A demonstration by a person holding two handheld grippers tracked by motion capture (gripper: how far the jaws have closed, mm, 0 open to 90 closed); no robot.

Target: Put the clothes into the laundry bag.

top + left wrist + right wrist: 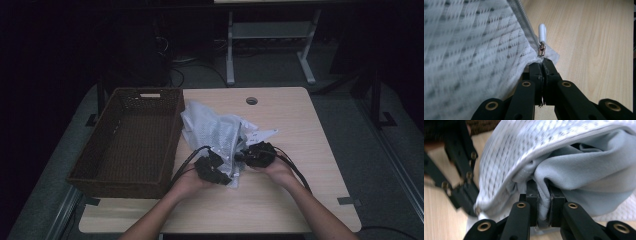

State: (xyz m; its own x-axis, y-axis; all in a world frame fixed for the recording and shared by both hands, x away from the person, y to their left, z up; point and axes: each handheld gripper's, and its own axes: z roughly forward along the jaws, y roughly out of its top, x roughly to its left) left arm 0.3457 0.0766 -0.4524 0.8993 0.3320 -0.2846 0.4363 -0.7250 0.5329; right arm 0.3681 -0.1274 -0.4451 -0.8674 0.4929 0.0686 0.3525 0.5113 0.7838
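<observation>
A white mesh laundry bag [212, 131] lies crumpled in the middle of the table, with pale grey cloth [589, 172] bulging from its opening. My left gripper [216, 170] is shut on the bag's corner [537, 53] right by the zipper's end, where a white zipper pull [542, 33] stands up just beyond the fingertips. My right gripper [245, 155] is shut on a fold of the grey cloth [543, 200] at the bag's mouth. The left gripper [465, 195] shows at the left of the right gripper view, close by.
A dark brown woven basket [100, 150] stands at the table's left, close to the bag. The wooden table [295, 125] has a cable hole [251, 101] at its far edge. Desk legs [230, 45] stand on the floor behind.
</observation>
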